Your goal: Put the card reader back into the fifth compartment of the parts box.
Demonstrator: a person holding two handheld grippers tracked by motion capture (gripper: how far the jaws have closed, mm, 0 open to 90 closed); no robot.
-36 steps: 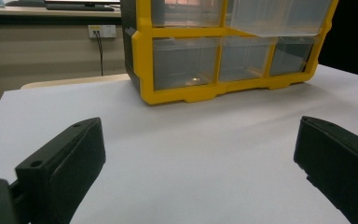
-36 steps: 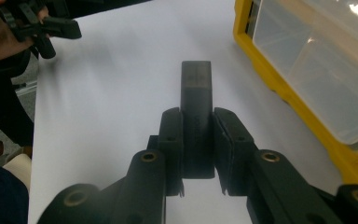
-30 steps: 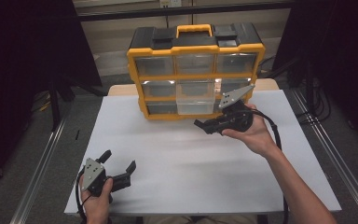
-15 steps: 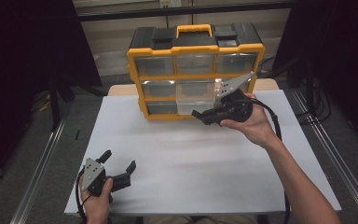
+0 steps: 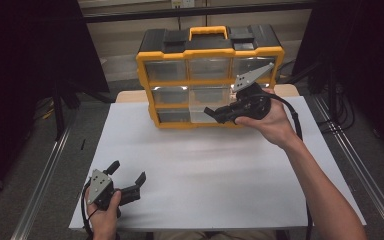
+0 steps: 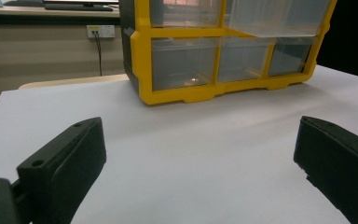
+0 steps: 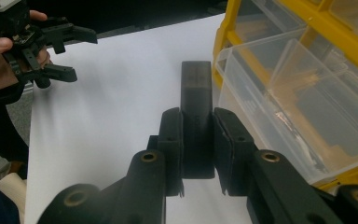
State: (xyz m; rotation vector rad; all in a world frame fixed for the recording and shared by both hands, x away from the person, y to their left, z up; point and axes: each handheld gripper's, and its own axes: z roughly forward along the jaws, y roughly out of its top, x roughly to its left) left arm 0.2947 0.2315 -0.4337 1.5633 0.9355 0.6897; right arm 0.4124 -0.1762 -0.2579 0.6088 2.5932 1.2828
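A yellow and black organiser case [image 5: 210, 52] with clear drawers stands upright at the back of the table. One clear drawer [image 7: 284, 93] in its middle row is pulled out. My right gripper [image 5: 220, 114] hovers just in front of that drawer, shut on a black rectangular block [image 7: 196, 88] that sticks out past the fingertips beside the drawer's front corner. My left gripper [image 5: 127, 179] rests near the table's front left corner, held in a hand, its jaws wide apart with nothing between them. The left gripper view looks across the sheet at the case's bottom row [image 6: 223, 56].
A white sheet [image 5: 215, 175] covers the table top, bare between the two hands. Metal rails [image 5: 45, 170] run along the floor on both sides of the table. A cable [image 5: 295, 120] trails from the right gripper over the forearm.
The right hand has risen with the black block, from in front of the bottom row of drawers up to the pulled-out middle drawer. The left hand has stayed where it was.
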